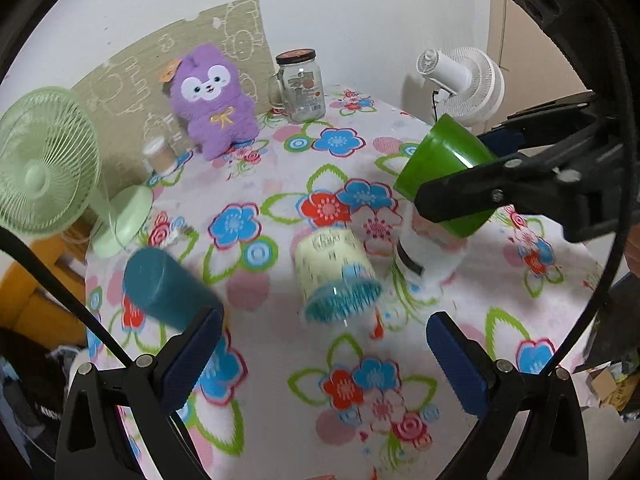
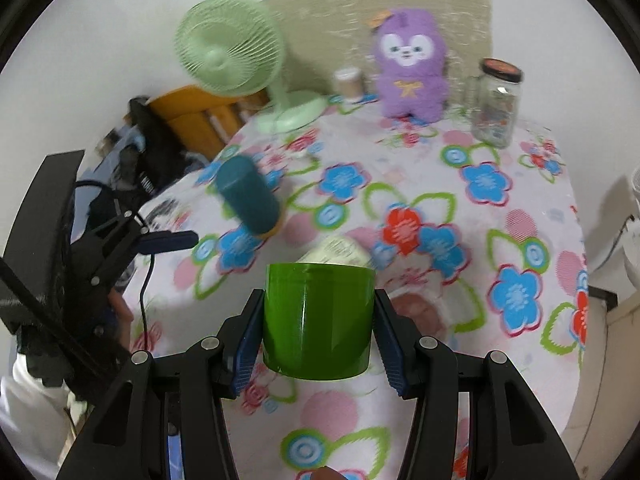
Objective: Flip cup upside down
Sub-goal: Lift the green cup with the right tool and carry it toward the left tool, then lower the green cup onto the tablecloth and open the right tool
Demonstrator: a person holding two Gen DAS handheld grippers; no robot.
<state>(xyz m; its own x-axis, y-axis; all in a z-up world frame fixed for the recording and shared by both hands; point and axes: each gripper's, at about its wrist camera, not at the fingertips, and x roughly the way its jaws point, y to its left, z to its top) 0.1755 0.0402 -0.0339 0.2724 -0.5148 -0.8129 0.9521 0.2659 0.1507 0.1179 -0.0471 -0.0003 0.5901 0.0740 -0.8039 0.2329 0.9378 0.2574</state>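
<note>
The green cup (image 2: 318, 320) is being gripped between the clenched right gripper's (image 2: 316, 330) blue pads above the floral tablecloth (image 2: 460, 216), with a pale yellow cup (image 1: 334, 266) at its 7 o'clock in the left wrist view, while the left gripper (image 1: 324, 360) is being held released, grasping nothing.

Right gripper (image 2: 319, 320) clamped closed; left gripper (image 1: 324, 356) spread wide

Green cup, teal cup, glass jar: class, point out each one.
green cup (image 2: 316, 320): right wrist view, side wall.
teal cup (image 1: 164, 286): left wrist view, side wall.
glass jar (image 1: 302, 88): left wrist view, body.
</note>
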